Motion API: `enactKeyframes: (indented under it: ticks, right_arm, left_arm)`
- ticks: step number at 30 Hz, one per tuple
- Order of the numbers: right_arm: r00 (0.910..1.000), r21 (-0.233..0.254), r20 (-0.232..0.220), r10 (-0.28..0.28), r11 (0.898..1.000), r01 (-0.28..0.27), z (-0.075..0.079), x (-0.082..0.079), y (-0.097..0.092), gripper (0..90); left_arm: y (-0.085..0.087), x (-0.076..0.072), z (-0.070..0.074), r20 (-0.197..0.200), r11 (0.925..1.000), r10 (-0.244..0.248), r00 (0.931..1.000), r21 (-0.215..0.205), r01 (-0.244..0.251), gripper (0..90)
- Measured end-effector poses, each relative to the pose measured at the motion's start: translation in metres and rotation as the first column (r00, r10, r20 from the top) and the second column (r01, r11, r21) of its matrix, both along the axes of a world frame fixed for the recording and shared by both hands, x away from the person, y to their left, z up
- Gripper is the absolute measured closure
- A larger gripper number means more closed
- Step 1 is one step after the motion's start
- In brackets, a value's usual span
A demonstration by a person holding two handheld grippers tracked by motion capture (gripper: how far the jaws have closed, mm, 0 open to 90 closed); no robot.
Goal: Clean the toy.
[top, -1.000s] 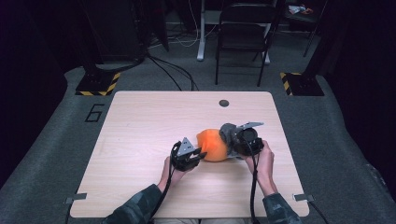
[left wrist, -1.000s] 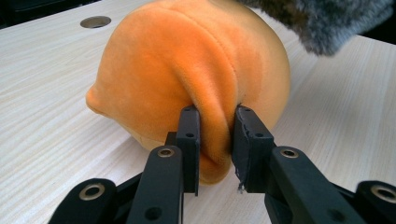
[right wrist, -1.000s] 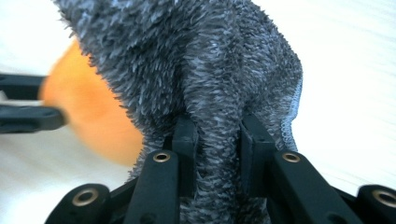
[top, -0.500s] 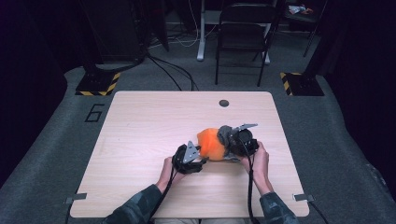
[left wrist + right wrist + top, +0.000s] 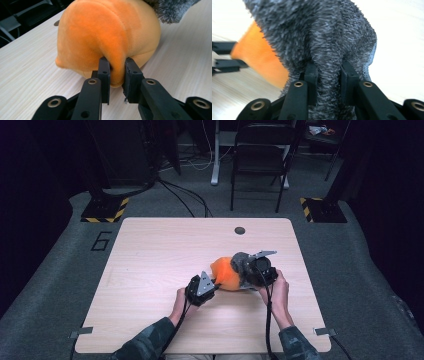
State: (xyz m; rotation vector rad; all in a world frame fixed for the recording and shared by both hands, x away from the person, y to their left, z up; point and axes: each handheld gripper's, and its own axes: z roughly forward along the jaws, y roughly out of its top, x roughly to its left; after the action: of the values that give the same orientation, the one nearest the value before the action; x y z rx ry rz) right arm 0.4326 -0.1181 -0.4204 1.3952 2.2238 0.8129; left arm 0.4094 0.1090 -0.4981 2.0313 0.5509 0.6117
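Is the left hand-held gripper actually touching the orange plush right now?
Touching. The left gripper view shows the left hand-held gripper with both jaws pinching a fold of the orange plush, its fabric squeezed between the pads.

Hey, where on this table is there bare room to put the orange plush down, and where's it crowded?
Free: the table's whole left half and the far strip around the dark round hole. Crowded: right of centre near the front, where the left gripper pinches the orange plush and the right gripper pinches the grey fuzzy cloth.

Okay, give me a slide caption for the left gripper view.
Left hand-held gripper pinching a fold of the round orange plush toy on the pale wooden table.
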Motion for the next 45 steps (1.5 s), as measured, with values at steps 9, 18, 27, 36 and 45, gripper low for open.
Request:
enactKeyframes:
  ticks: [9, 18, 27, 36, 45]
  right_arm:
    - [0.9942, 0.03, 0.083, 0.068, 0.997, -0.071, 0.02, -0.02, 0.028, 71.4]
    - [0.998, -0.01, 0.054, 0.033, 0.999, -0.033, 0.005, -0.01, 0.017, 71.4]
    - [0.9986, -0.045, -0.023, -0.048, 0.998, 0.047, -0.015, 0.004, -0.01, 71.5]
    - [0.9786, -0.073, -0.164, -0.125, 0.991, 0.114, -0.053, 0.021, -0.031, 71.5]
    - [0.997, 0.028, -0.031, -0.071, 0.997, 0.072, -0.004, 0.005, -0.024, 71.5]
  left_arm:
    - [-0.002, -0.008, 0.016, -0.048, 0.9953, -0.044, 0.9979, -0.089, 0.039, 79.3]
    - [-0.003, -0.006, 0.012, -0.077, 0.9955, -0.044, 0.9961, -0.087, 0.037, 79.0]
    - [0.0, -0.003, 0.012, -0.107, 0.9937, -0.052, 0.9929, -0.105, 0.041, 78.6]
    - [0.001, -0.001, 0.011, -0.122, 0.9906, -0.049, 0.9914, -0.133, 0.032, 78.0]
    - [0.003, 0.0, 0.011, -0.127, 0.9892, -0.06, 0.9901, -0.141, 0.042, 77.5]
